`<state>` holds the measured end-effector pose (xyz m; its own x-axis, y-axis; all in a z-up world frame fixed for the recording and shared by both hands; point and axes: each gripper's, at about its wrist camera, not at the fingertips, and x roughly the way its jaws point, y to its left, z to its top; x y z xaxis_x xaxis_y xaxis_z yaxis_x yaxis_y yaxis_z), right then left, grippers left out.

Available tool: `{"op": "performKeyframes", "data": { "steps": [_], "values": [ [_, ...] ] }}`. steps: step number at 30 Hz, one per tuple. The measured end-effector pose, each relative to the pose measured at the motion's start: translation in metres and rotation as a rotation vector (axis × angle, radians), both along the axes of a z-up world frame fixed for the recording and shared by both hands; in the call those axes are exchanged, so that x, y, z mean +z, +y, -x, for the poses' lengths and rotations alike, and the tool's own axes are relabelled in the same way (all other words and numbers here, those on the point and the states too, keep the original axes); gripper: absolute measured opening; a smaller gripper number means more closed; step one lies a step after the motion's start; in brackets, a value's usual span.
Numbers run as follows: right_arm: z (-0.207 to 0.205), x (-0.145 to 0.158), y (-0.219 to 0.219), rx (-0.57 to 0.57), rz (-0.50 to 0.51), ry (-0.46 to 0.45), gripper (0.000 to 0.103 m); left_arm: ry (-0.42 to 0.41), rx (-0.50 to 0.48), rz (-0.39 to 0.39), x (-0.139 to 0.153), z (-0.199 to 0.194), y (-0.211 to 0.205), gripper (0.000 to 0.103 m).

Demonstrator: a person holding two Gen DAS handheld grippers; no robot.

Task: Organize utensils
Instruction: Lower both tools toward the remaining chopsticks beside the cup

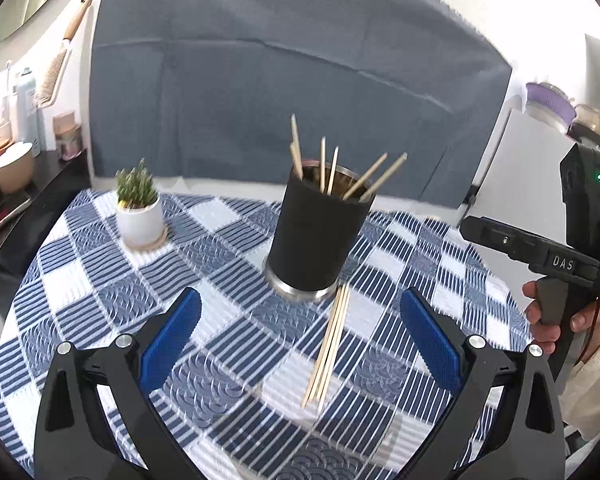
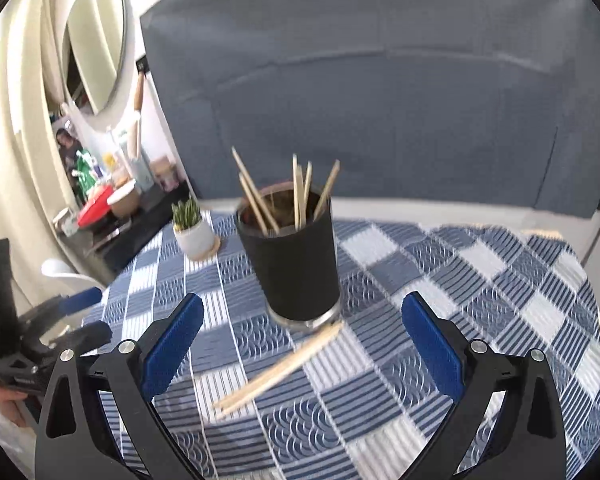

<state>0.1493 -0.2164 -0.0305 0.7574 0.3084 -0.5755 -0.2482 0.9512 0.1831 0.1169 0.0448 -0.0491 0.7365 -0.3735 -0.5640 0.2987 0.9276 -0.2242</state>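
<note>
Home: grey sofa (image 2: 380, 92), checked tablecloth (image 1: 100, 280), wall mirror (image 2: 96, 40).

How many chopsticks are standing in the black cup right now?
6 in the black cup: two at its left rim, two in the middle, two leaning right. Shorter ones may be hidden inside.

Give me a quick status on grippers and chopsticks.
Left gripper and right gripper open, empty. Chopsticks lie loose by the black cup; others already inside. Nothing blocking.
</note>
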Motion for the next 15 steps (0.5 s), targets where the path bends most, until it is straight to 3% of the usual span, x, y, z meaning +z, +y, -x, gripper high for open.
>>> {"op": "performKeyframes", "data": {
  "steps": [9,15],
  "values": [
    [-0.001,-0.056,0.009,-0.044,0.075,0.208,0.095,0.117,-0.004,-0.061,-0.03,0.009,0.004,0.097],
    [-0.016,-0.094,0.018,-0.081,0.114,0.413,0.095,0.194,-0.053,-0.103,-0.051,-0.009,0.006,0.097]
  ]
}}
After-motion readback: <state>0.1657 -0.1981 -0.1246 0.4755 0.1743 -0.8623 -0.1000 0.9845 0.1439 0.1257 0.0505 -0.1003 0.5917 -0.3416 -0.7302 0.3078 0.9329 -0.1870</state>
